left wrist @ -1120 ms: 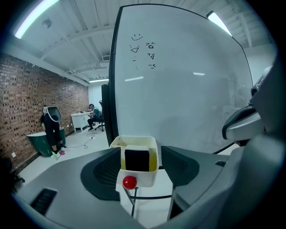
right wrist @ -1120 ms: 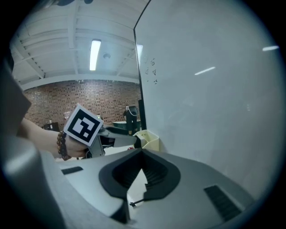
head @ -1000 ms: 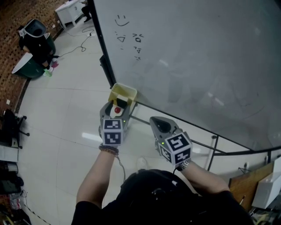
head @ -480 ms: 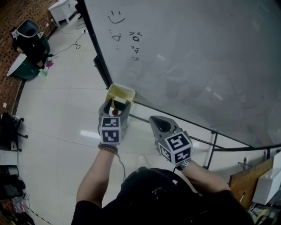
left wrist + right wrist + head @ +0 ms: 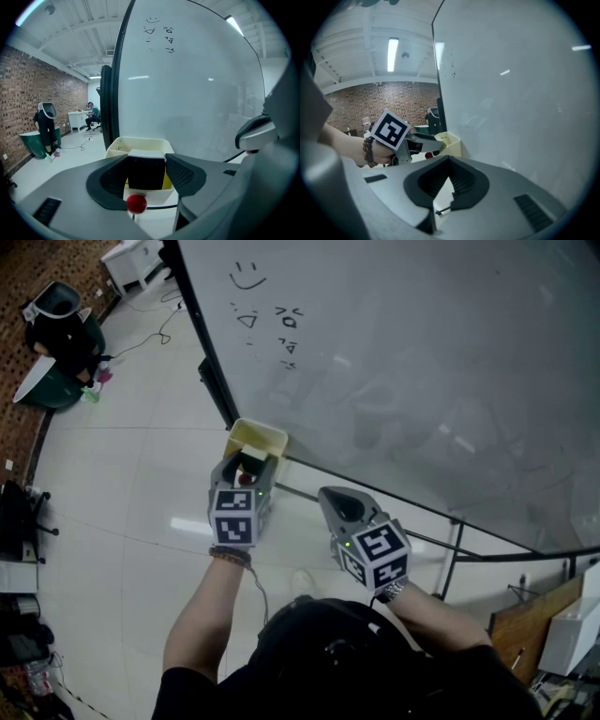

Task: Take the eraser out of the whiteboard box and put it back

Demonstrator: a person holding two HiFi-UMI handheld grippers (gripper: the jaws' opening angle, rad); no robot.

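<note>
A pale yellow box [image 5: 262, 436] [image 5: 140, 141] hangs at the lower left corner of the whiteboard [image 5: 422, 362]. The eraser [image 5: 146, 172] [image 5: 247, 461], black with a white top, sits upright just in front of the box's near wall. My left gripper [image 5: 146, 159] [image 5: 246, 467] has just been closing, with the eraser between its jaws and both pads against its sides. My right gripper [image 5: 324, 494] [image 5: 449, 160] hangs to the right, below the board's bottom rail, shut and empty. The left gripper [image 5: 419, 143] and the box [image 5: 449, 140] also show in the right gripper view.
Small drawings [image 5: 272, 310] mark the whiteboard's upper left. Its dark stand [image 5: 211, 381] runs along the left edge. A green bin [image 5: 52, 385] and a person [image 5: 61, 329] are far left on the tiled floor, with a cable [image 5: 164, 329] nearby. Wooden furniture [image 5: 544, 629] stands lower right.
My left gripper has moved a little closer to the yellow box, and the eraser now shows between its jaws. The right gripper has stayed where it was.
</note>
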